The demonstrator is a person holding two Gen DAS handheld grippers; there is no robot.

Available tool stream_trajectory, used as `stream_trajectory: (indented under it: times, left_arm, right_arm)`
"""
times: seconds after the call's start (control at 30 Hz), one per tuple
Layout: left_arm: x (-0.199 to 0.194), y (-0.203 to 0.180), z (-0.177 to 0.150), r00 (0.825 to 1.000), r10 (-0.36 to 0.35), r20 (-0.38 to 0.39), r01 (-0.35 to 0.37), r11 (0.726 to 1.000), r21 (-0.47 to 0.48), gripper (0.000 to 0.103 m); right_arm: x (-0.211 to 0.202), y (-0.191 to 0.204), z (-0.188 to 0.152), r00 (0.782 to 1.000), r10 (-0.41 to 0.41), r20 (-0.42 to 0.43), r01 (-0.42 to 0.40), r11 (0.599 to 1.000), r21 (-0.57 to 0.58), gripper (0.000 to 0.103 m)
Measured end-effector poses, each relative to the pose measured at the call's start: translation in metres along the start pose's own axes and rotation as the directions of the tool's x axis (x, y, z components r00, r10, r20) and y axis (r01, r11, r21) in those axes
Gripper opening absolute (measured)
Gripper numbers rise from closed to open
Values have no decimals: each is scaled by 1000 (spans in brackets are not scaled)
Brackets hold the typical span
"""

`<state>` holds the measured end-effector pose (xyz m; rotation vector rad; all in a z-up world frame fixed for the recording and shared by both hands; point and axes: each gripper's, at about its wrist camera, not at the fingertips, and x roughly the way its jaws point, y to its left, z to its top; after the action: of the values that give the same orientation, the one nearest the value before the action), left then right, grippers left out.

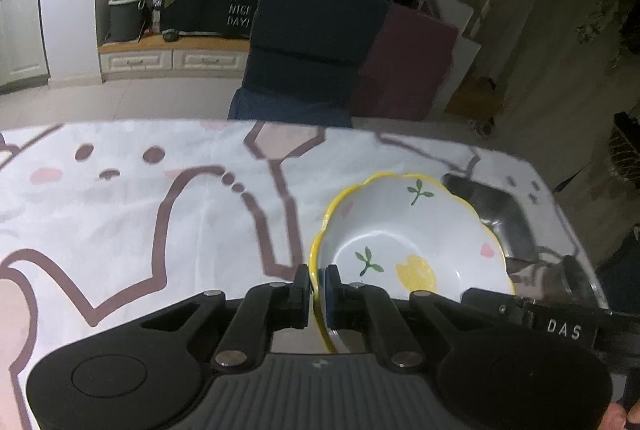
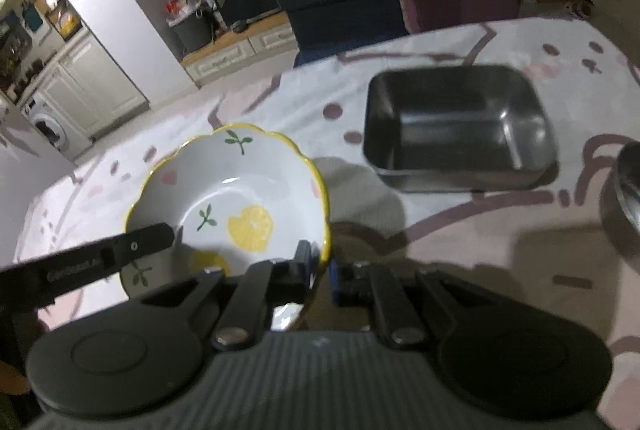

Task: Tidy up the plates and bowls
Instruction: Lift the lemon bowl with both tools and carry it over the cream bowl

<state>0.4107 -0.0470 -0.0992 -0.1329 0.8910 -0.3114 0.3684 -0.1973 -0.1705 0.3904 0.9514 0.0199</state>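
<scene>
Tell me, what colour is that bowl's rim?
Yellow, on the bowl; the right wrist view shows it best.

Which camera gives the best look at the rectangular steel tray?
The right wrist view: the rectangular stainless-steel tray sits whole and unblocked on the tablecloth, its inside visible. The left wrist view shows only part of it, behind the yellow-rimmed lemon-print bowl.

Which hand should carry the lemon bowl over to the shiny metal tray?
Probably the right gripper. Both it and the left gripper pinch the lemon bowl's rim, but the metal tray sits on the bowl's right.
</scene>
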Motion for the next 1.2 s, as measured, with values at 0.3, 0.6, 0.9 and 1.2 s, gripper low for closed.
stream_trajectory:
  times: [0.3,0.6,0.9,1.2]
  left_arm:
    - [-66,-40,-9,998,-8,69,6,999,35,7]
    - [-129,-67,-40,993,-4,121,-2,999,46,7]
    - [-170,-76,-83,989,-38,140,35,999,25,9]
    - [-185,-87,-129,992,-52,115,46,997,58,10]
  right_arm:
    - [-73,-8,-3,995,24,95,-24,1000,0,10]
    - [-141,-15,-34,987,63,149,-61,998,-20,10]
    - [-181,-23,-68,983,89,160,-84,996,-39,9]
    - [-203,-29,-107,986,87,144,-76,994,-76,10]
